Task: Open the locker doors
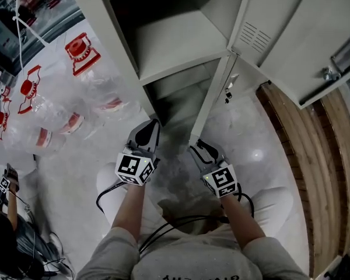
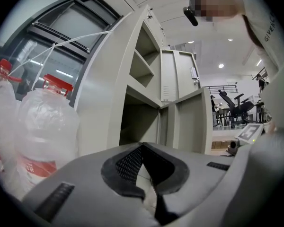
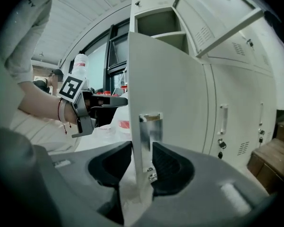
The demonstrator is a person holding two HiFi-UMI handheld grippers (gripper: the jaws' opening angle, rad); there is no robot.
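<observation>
The grey locker [image 1: 175, 45] stands in front of me with its upper door [image 1: 291, 34] swung wide to the right. The lower door [image 1: 213, 92] is partly open and shows edge-on. My right gripper [image 1: 198, 146] is at that door's free edge. In the right gripper view the door [image 3: 175, 103] runs between the jaws of the right gripper [image 3: 142, 148], which are shut on the edge at its metal latch plate [image 3: 150, 126]. My left gripper [image 1: 147, 130] hangs in front of the lower compartment [image 2: 137, 122]; in its own view the left gripper [image 2: 143, 145] is shut and holds nothing.
Large water bottles [image 1: 76, 98] with red caps lie left of the locker, close to the left gripper [image 2: 42, 126]. More lockers [image 3: 236, 103], closed, stand to the right. A wooden panel [image 1: 315, 156] lies at the right. Another person [image 1: 6, 214] is at the lower left.
</observation>
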